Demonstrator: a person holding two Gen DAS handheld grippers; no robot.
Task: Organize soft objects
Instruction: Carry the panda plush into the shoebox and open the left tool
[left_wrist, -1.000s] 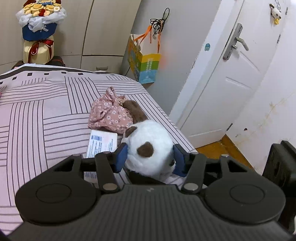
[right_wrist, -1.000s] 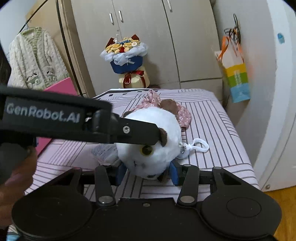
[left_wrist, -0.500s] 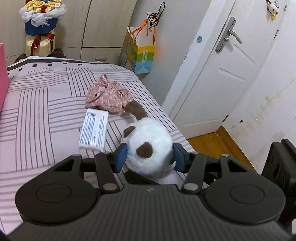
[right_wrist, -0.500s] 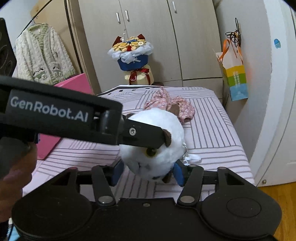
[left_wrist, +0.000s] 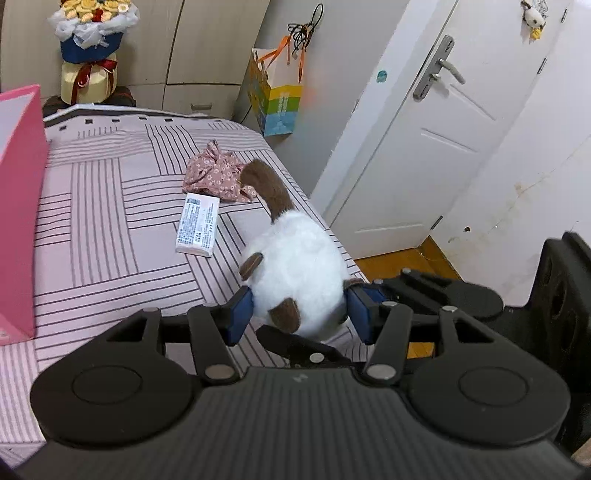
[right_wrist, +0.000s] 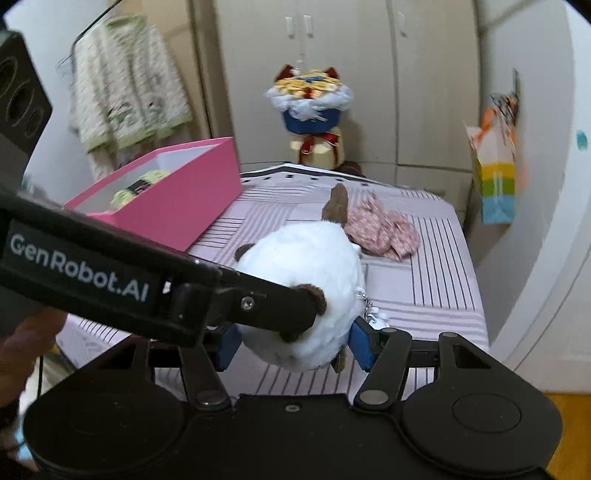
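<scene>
A white-and-brown plush toy (left_wrist: 295, 266) hangs above the near edge of a striped bed (left_wrist: 110, 221), caught between two hand-held claws. The left claw (left_wrist: 299, 314) is clamped on it, both blue pads pressed into the fur at the toy's flanks, the brown tail pointing up and away from the claw. The right claw (right_wrist: 293, 341) comes in from the other side and its jaws have just been opening with the toy between them. Its pads sit against the fur on either side, though whether they press cannot be told. A white keyring clip (right_wrist: 375, 317) dangles just above its right pad.

Ahead of the left claw and slightly to its left a white packet (left_wrist: 197, 229) lies flat on the bedspread, and just beyond that lies a crumpled floral cloth (left_wrist: 218, 177). Far to the claw's left stands an open pink box (left_wrist: 18, 203). A bouquet (left_wrist: 92, 37) rests beyond the far end of the bed, against the cupboards. Up and to the right of the claw a colourful gift bag (left_wrist: 277, 99) hangs on the wall beside a white door (left_wrist: 443, 147). Seen from the right claw, a cardigan (right_wrist: 125, 96) hangs far ahead on the left, and a hand (right_wrist: 29, 339) grips the left claw's handle at the left edge
</scene>
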